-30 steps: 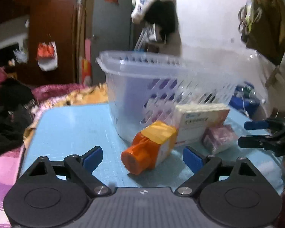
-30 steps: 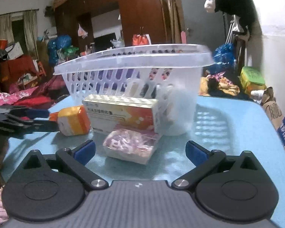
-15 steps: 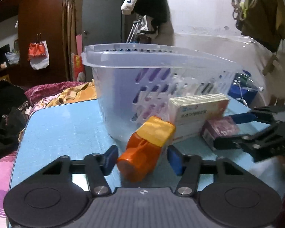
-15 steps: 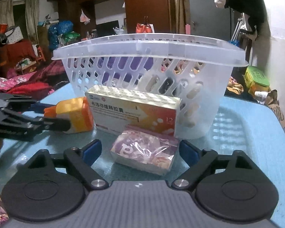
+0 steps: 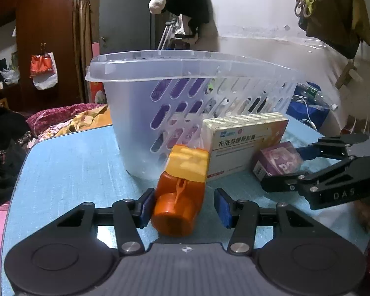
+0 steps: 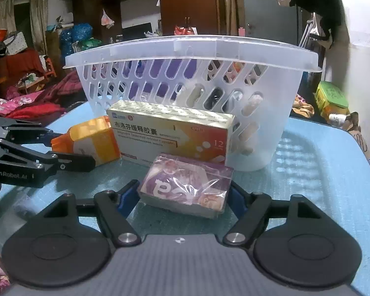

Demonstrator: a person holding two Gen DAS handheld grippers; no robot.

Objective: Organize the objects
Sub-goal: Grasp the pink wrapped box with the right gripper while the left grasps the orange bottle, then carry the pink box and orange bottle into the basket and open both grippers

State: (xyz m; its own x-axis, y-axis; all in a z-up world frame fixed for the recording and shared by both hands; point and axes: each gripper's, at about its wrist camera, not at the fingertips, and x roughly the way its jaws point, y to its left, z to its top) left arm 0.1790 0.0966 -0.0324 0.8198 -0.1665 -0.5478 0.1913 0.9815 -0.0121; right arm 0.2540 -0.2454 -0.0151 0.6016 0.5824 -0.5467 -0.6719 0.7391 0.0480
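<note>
left wrist view: the left gripper (image 5: 182, 206) sat low on the blue table (image 5: 69, 170), its fingers apart around the orange bottle (image 5: 181, 192) lying on its side; the left pad touched the bottle, the right pad stood just clear. the clear basket (image 5: 185, 93) stood at 12 o'clock, the medicine box (image 5: 244, 143) at 1 o'clock against it, and the purple packet (image 5: 278, 157) at 2 o'clock inside the right gripper (image 5: 281, 165).

right wrist view: the right gripper (image 6: 185, 197) had its fingers pressed on both ends of the purple packet (image 6: 187, 185). the medicine box (image 6: 170, 133) lay at 12 o'clock, touching the basket (image 6: 192, 79). the bottle (image 6: 91, 140) lay at 10 o'clock.
</note>
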